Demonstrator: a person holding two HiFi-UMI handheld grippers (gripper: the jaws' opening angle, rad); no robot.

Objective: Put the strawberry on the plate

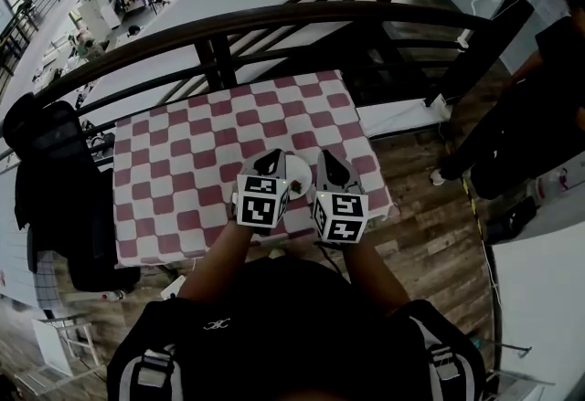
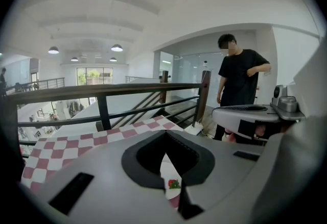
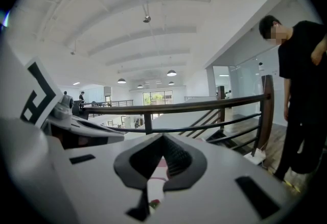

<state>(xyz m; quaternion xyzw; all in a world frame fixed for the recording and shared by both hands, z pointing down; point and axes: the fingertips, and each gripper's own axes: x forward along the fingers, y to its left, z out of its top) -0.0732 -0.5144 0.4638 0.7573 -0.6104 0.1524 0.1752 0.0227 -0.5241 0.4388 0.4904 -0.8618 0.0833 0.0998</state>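
A small red strawberry (image 1: 294,186) with a green top lies on a white plate (image 1: 300,171) near the front edge of the checkered table. Both grippers hover side by side over the table's near edge. My left gripper (image 1: 273,157) stands just left of the plate and my right gripper (image 1: 326,157) just right of it. In the left gripper view the strawberry (image 2: 174,183) on the plate (image 2: 168,171) shows below the shut left gripper (image 2: 164,133). The right gripper (image 3: 163,137) is shut on nothing, with the strawberry (image 3: 153,203) beneath it.
The table wears a red-and-white checkered cloth (image 1: 183,162). A dark metal railing (image 1: 219,34) runs behind it. A black chair with a jacket (image 1: 55,180) stands at the left. A person in black (image 1: 548,98) stands at the right on the wooden floor.
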